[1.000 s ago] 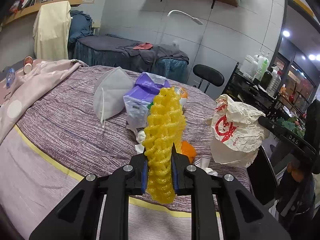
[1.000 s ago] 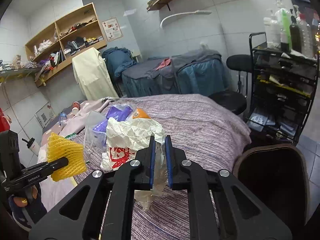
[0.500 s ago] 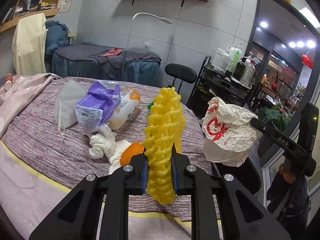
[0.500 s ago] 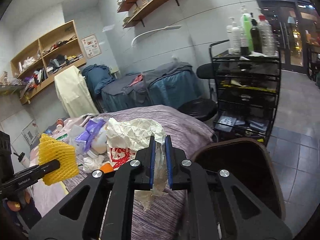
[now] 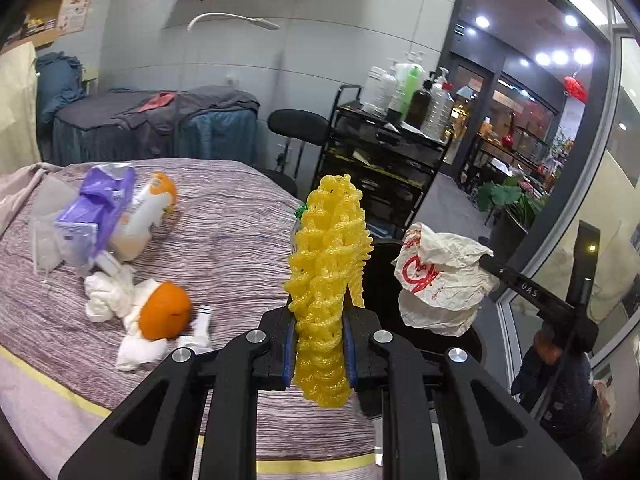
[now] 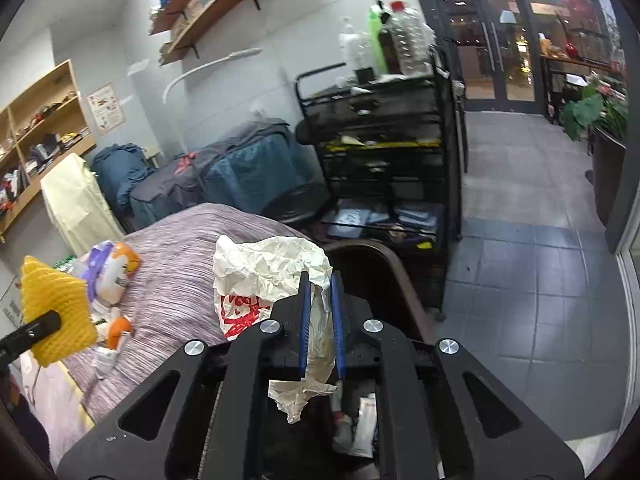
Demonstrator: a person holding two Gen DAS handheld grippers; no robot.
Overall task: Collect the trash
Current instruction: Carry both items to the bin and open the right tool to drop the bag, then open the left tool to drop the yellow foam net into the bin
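Note:
My left gripper (image 5: 318,344) is shut on a yellow foam fruit net (image 5: 328,264), held upright above the bed's edge. It also shows at the left of the right wrist view (image 6: 56,312). My right gripper (image 6: 319,320) is shut on a crumpled white plastic bag with red print (image 6: 264,276), held over a dark trash bin (image 6: 372,264) beside the bed. The bag also shows in the left wrist view (image 5: 440,280), over the bin's opening (image 5: 380,272). Some trash lies inside the bin (image 6: 360,424).
On the striped purple bed cover (image 5: 224,232) lie an orange (image 5: 165,316), white tissues (image 5: 108,292), an orange-capped bottle (image 5: 144,212) and a purple wrapper (image 5: 96,208). A black cart with bottles (image 6: 384,152) and a stool (image 5: 298,128) stand behind the bin.
Both grippers have swung right, away from the bed's middle toward the bin. The white bag now hangs over the bin's opening; the yellow net is near the bed's edge. Both stay shut.

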